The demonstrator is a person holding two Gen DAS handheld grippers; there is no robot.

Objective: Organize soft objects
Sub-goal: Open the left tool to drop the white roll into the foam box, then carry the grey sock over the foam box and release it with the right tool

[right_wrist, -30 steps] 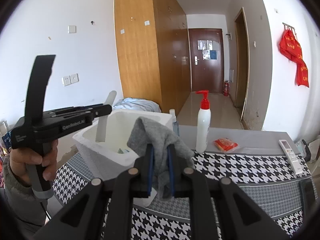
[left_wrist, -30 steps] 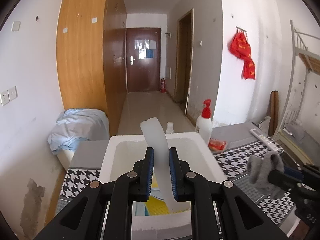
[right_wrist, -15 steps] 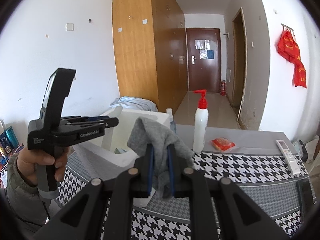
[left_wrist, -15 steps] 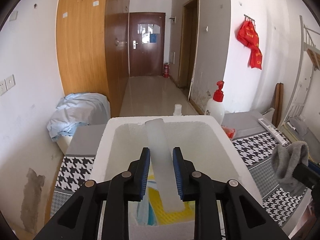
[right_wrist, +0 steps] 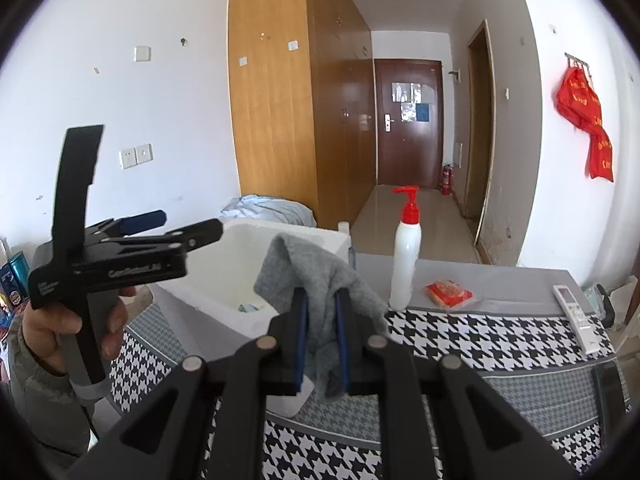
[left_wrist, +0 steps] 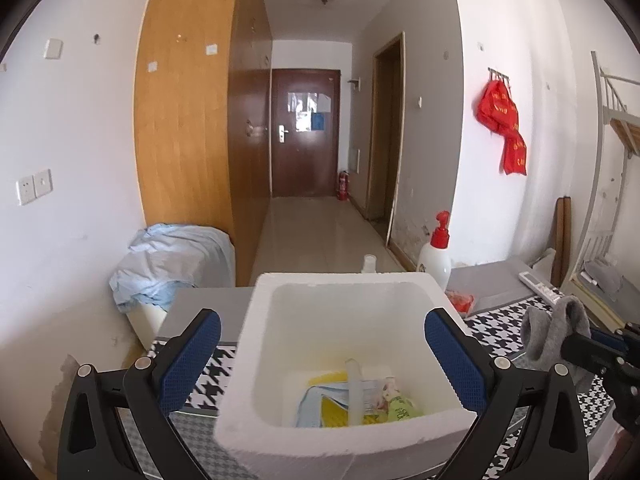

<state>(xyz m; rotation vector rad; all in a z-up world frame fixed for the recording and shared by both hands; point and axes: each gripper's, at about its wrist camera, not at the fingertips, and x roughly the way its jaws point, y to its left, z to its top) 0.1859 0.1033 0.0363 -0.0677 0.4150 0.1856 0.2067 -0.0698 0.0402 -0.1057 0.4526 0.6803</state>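
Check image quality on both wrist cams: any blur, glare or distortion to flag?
Left wrist view: strong fisheye bend, dark corner vignette; foam box interior nearly blown out white, contents readable. Right wrist view: same barrel warp; grey cloth sharp, the other gripper's upright bar slightly smeared; walls bright, no hard glare.

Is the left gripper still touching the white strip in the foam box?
Apart. In the left wrist view the left gripper has just opened wide; the white strip lies inside the foam box.

One foam box [left_wrist: 256, 364], one pump bottle [right_wrist: 405, 258], one grey sock [right_wrist: 316, 276], one remote control [right_wrist: 576, 314], one red snack packet [right_wrist: 448, 293], two grippers [left_wrist: 322, 354] [right_wrist: 320, 330].
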